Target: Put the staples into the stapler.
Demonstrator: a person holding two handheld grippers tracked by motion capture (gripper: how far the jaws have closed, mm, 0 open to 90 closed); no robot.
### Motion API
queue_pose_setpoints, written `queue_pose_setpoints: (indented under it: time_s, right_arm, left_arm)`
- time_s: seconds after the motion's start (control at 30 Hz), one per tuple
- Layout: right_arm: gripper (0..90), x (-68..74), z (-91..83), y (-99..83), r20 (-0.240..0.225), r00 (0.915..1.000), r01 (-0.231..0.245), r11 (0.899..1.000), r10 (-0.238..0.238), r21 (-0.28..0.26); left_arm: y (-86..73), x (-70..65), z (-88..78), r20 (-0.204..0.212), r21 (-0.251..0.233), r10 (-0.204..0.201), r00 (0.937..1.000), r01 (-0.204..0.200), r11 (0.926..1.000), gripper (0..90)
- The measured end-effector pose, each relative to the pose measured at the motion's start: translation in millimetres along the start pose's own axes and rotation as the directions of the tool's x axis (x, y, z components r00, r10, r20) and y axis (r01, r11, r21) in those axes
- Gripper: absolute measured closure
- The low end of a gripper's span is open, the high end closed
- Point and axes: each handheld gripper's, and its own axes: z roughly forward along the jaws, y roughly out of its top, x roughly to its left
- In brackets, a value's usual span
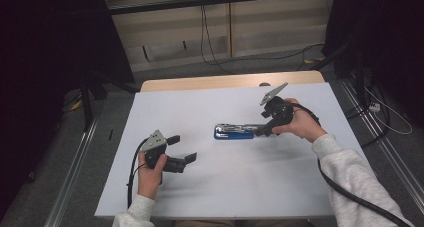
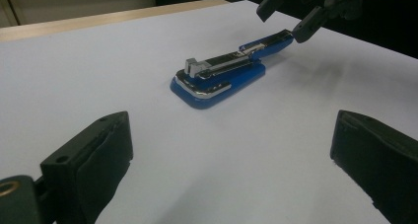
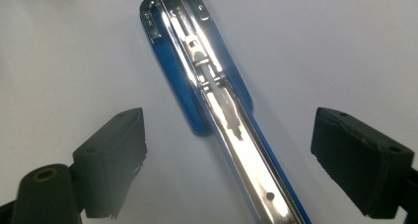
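A blue stapler [image 1: 234, 132] with chrome parts lies on the white table [image 1: 200, 187], its upper arm swung open. In the right gripper view the long chrome arm [image 3: 231, 130] runs up between the wide-apart jaws of my right gripper [image 3: 229, 120], and neither pad presses on it. The left gripper view has the stapler [image 2: 222, 76] ahead, with the right gripper [image 2: 283, 19] at the raised blue end. My left gripper [image 1: 182, 148] is at the front left of the table, open and empty, well short of the stapler.
A wooden strip [image 1: 225, 81] edges the table's far side. Cables [image 1: 210, 47] trail over the floor beyond it, and black drapes [image 1: 45, 62] hang at the left and right. A trailing cable [image 1: 360, 199] runs from the right gripper along the sleeve.
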Motion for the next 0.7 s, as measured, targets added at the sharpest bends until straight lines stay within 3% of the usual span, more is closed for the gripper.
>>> queue_pose_setpoints:
  time_s: [0.17, 0.37, 0.47, 0.7]
  right_arm:
    - [12.7, -0.5, -6.3, -12.2, 0.011, 0.9996, -0.026, 0.999, 0.026, -0.028]
    - [12.7, -1.2, -12.7, -25.2, 0.031, 0.9985, -0.044, 0.998, 0.046, -0.055]
    - [12.5, -1.1, -16.3, -33.7, 0.044, 0.9970, -0.060, 0.996, 0.063, -0.065]
    - [12.0, 0.1, -21.5, -45.6, 0.065, 0.9936, -0.086, 0.992, 0.092, -0.097]
  left_arm:
    - [2.3, 0.9, 8.0, -0.001, 0.014, -0.002, 1.0000, 0.002, 0.9999, 2.6]
    - [6.2, 0.8, 15.4, 0.005, -0.006, -0.015, 0.9999, 0.015, 0.9999, 2.6]
    - [8.9, 2.2, 19.9, -0.007, 0.016, -0.005, 1.0000, 0.005, 0.9999, 2.7]
    - [12.3, 5.7, 36.8, -0.042, 0.028, -0.027, 0.9988, 0.028, 0.9992, 4.6]
